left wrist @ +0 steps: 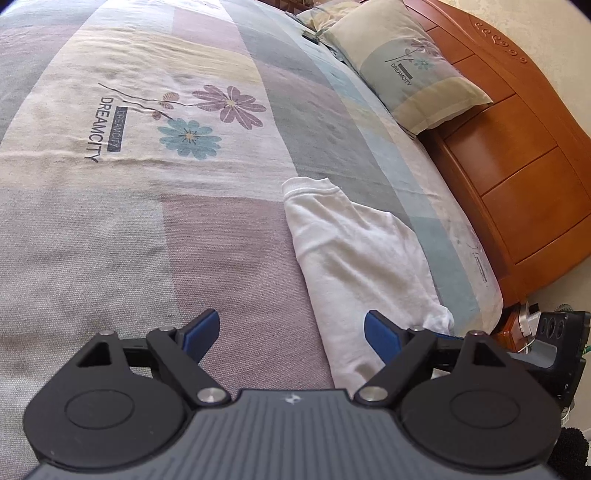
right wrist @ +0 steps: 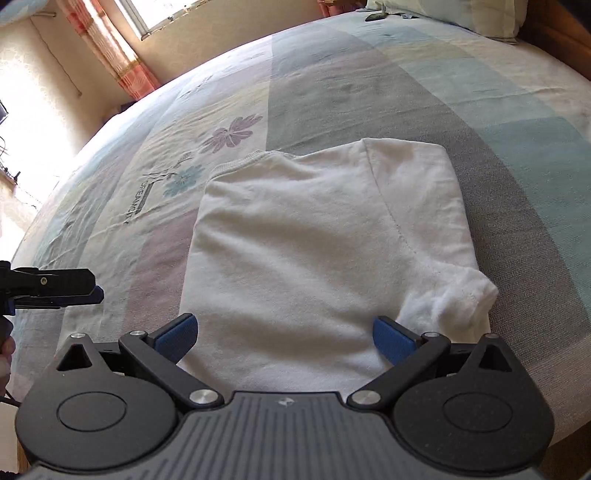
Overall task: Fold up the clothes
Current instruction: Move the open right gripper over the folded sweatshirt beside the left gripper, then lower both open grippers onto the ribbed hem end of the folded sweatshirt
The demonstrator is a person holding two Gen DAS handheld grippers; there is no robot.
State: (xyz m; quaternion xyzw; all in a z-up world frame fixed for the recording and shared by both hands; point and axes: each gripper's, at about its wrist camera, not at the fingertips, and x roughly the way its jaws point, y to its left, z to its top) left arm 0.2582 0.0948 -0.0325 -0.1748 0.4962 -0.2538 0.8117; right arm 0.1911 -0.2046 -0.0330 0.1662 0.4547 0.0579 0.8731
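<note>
Your right gripper (right wrist: 284, 334) is spread wide and holds nothing; its blue pads (right wrist: 176, 334) frame the near edge of the white shirt (right wrist: 306, 251). Your left gripper (left wrist: 291, 332) is equally wide and empty, over bare bedspread (left wrist: 110, 240), with the shirt just to its right. In the right wrist view the left gripper shows side-on at the left edge, apart from the cloth.

The shirt lies folded into a rough rectangle on the patchwork bedspread, ribbed collar (right wrist: 240, 162) at its far left, a bunched sleeve (right wrist: 458, 295) sticking out at its near right corner.

Beyond it: printed flowers (left wrist: 207, 118), then a pillow (left wrist: 410, 74) against the wooden headboard (left wrist: 517, 155). A small dark object (left wrist: 309, 36) lies beside the pillow; too small to identify. Curtains (right wrist: 114, 48) hang by a bright window.
</note>
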